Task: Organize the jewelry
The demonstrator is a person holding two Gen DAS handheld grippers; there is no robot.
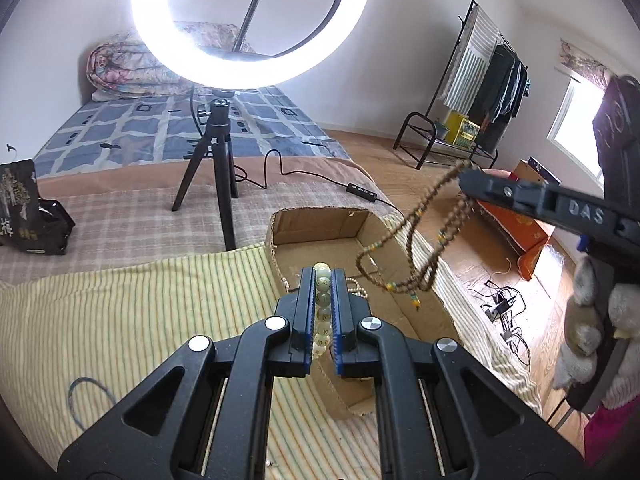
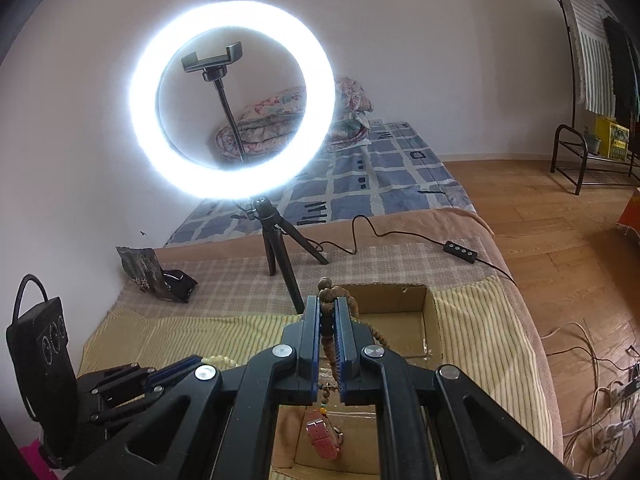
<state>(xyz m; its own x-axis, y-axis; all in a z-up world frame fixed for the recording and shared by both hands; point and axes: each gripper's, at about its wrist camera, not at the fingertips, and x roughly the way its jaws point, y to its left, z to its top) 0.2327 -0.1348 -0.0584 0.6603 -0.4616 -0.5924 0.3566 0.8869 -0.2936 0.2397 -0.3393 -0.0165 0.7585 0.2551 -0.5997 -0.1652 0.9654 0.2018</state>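
Observation:
My left gripper (image 1: 322, 273) is shut on a bracelet of large pale green beads (image 1: 322, 300), held over the near edge of an open cardboard box (image 1: 320, 224). My right gripper (image 2: 327, 300) is shut on a long brown bead necklace (image 2: 327, 312). In the left wrist view the necklace (image 1: 416, 240) hangs in loops from the right gripper (image 1: 466, 178) above the box's right side. A red watch strap (image 2: 320, 438) lies in the box under the right gripper. A pale bead string (image 1: 356, 286) lies inside the box.
The box sits on a striped yellow cloth (image 1: 140, 312) on a bed. A lit ring light on a tripod (image 1: 218, 152) stands behind the box, with its cable and controller (image 1: 362, 192). A black bag (image 1: 28, 212) lies at far left. A clothes rack (image 1: 480, 92) stands across the wooden floor.

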